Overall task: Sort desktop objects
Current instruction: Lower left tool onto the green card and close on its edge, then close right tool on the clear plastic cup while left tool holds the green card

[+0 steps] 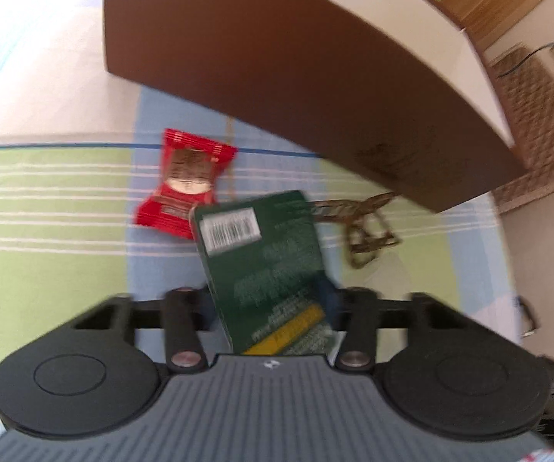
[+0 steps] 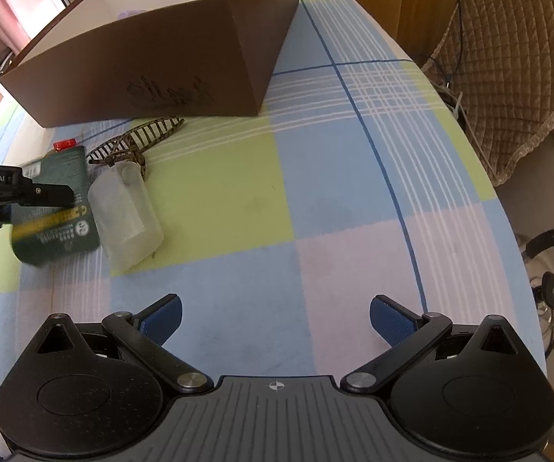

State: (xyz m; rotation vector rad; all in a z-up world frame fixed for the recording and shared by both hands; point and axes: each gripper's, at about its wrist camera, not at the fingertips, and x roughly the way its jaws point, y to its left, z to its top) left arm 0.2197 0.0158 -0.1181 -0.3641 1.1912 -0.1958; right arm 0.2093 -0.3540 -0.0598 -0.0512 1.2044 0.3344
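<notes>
Currently: left gripper point(image 1: 267, 300), jaws closed on green box point(image 1: 265, 261), lifted for the brown carton point(image 1: 296, 61); right gripper point(image 2: 275, 319), jaws wide, empty, idle over tabletop point(image 2: 354, 211).

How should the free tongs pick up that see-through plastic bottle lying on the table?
Grip the translucent bottle across its round body, from above, a finger on each long side. It lies flat, the green box against its left side, so the finger there has little room.
</notes>
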